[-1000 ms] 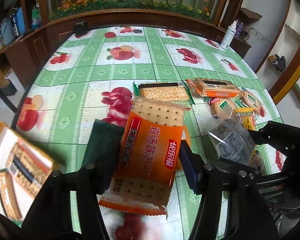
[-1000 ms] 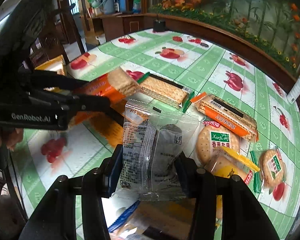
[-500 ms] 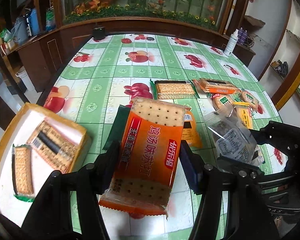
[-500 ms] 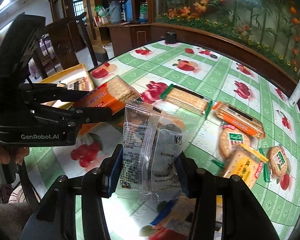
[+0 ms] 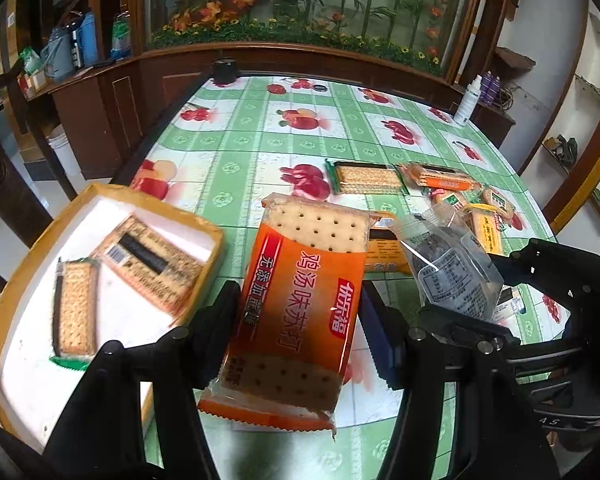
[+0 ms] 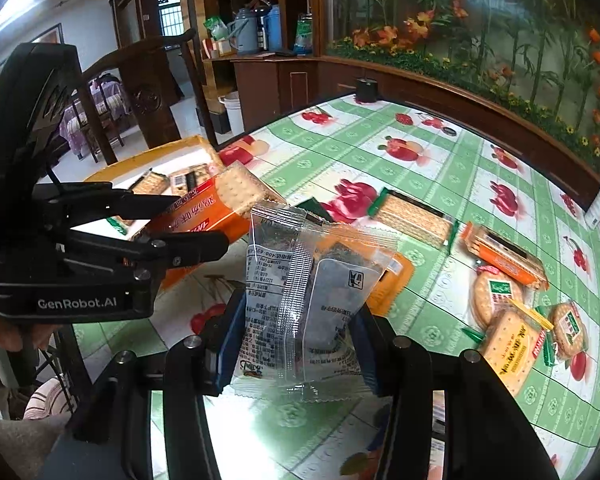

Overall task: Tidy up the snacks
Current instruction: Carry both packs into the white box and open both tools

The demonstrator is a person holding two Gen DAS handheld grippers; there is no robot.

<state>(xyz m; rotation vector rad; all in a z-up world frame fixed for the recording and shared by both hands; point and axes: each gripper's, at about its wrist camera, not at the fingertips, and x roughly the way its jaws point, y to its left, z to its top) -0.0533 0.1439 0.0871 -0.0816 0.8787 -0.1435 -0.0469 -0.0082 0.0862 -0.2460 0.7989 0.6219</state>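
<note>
Holding both packs above the bench (image 5: 260, 140): left tool (image 5: 296, 320) pinches the orange cracker pack (image 5: 300, 300), brittle inside; right tool (image 6: 296, 344) pinches the clear wrapper (image 6: 304, 292), light, slippery; we grip edges.

Dark wooden cabinets (image 5: 100, 112) ring the fruit-patterned table (image 5: 284, 140), white walls (image 5: 548, 20) beyond
</note>
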